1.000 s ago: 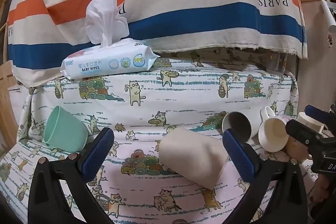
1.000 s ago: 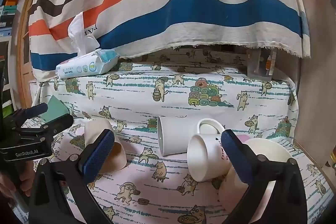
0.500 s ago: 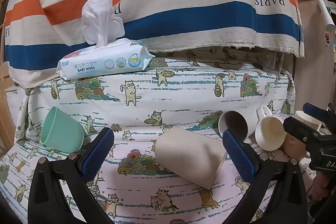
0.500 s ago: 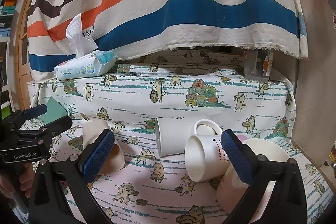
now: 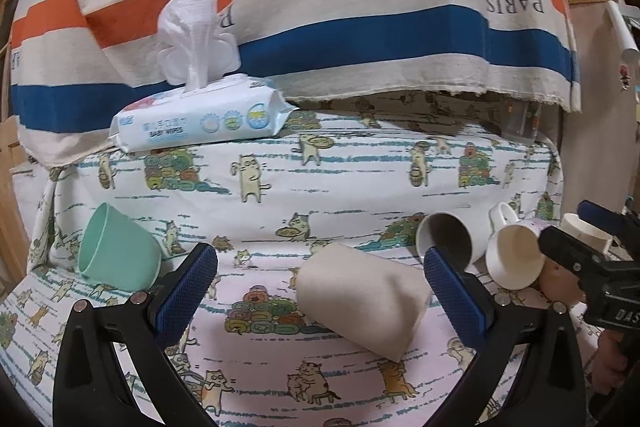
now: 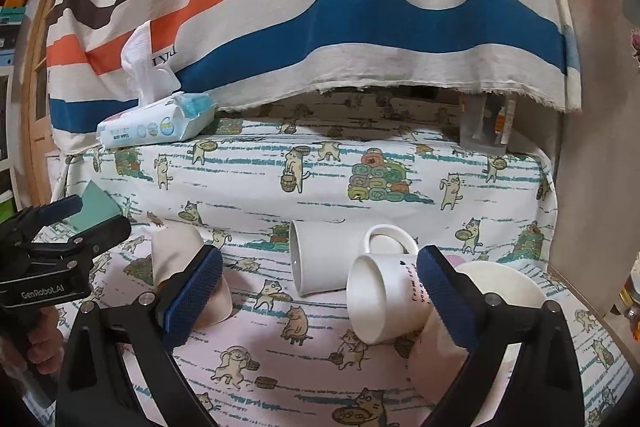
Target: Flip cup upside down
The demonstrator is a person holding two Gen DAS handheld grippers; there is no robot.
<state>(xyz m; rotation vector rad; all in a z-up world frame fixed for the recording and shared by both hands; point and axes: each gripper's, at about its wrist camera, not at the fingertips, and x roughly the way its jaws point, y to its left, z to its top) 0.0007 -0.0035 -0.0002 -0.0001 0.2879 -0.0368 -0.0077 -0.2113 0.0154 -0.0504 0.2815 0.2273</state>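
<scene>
A beige cup (image 5: 362,301) lies on its side on the cat-print cloth, between and just beyond the fingers of my open left gripper (image 5: 320,291); it also shows in the right wrist view (image 6: 188,267). A mint green cup (image 5: 116,253) lies on its side at the left. A white cup (image 6: 324,257) and a white handled mug with writing (image 6: 384,297) lie on their sides ahead of my open right gripper (image 6: 316,297). A cream cup (image 6: 500,291) lies behind the right finger. Both grippers are empty.
A pack of baby wipes (image 5: 200,119) sits on the raised back ledge under a striped hanging cloth (image 5: 320,7). A wooden panel (image 6: 592,147) bounds the right side. A clear container (image 6: 484,127) stands at the back right.
Both grippers have drifted slightly; the cups sit a little lower and nearer in the left view. No cup has moved and nothing was grasped.
</scene>
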